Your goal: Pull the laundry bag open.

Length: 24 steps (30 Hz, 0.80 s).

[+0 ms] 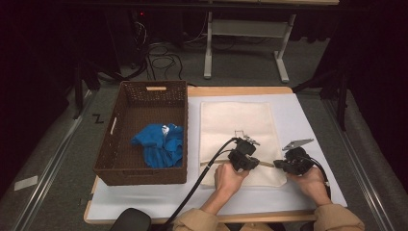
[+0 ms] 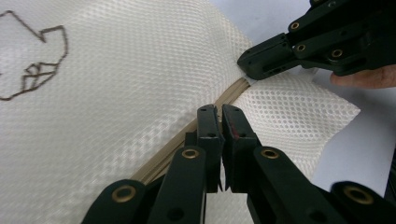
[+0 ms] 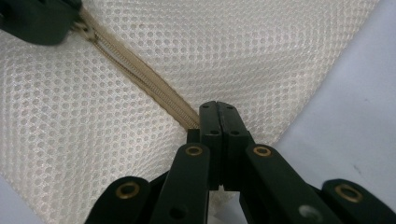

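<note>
A white mesh bag (image 1: 238,122) lies flat on the table with a tan zipper (image 3: 140,70) running along its near edge. My left gripper (image 2: 220,111) is shut on the zipper partway along it, and its jaws press the tan strip. My right gripper (image 3: 218,108) is shut on the zipper's end near the bag's corner. In the high view the left gripper (image 1: 254,162) and the right gripper (image 1: 279,164) face each other a short way apart along that edge. The right gripper (image 2: 254,63) also shows at the upper right of the left gripper view.
A brown wicker basket (image 1: 126,115) stands at the table's left with a crumpled blue cloth (image 1: 160,143) inside. The bag rests on a pale mat (image 1: 308,125). A brown outline drawing (image 2: 35,63) marks the mesh. Table legs and cables sit on the floor beyond.
</note>
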{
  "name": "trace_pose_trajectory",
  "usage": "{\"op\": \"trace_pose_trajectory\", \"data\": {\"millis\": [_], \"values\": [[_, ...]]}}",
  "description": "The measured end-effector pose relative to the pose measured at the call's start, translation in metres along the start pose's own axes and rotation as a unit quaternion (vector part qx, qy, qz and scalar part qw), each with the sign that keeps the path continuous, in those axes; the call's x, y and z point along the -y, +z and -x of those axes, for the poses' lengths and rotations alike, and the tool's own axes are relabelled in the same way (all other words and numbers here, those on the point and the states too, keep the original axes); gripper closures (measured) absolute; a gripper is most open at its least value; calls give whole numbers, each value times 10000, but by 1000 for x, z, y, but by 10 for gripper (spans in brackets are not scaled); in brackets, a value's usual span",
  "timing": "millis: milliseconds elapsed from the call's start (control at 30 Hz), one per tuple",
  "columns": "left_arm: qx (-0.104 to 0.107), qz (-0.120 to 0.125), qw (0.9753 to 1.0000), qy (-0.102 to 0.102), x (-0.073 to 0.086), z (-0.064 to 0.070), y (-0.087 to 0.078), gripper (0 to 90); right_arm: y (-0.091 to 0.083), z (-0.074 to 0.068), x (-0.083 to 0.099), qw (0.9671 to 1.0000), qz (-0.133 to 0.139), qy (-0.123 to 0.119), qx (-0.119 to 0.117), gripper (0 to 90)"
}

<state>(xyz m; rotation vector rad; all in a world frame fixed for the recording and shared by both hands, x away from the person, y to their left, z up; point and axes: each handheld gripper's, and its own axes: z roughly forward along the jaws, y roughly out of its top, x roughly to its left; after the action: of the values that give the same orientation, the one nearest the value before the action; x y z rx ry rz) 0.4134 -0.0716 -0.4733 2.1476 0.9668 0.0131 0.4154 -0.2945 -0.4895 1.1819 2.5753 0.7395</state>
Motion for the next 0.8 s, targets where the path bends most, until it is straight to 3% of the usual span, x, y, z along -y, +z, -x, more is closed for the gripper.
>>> {"op": "trace_pose_trajectory", "data": {"millis": [800], "values": [[-123, -38, 9999, -40, 6, -13, -22, 866, 0, 1, 0, 10000, 28, 39, -39, 900]]}}
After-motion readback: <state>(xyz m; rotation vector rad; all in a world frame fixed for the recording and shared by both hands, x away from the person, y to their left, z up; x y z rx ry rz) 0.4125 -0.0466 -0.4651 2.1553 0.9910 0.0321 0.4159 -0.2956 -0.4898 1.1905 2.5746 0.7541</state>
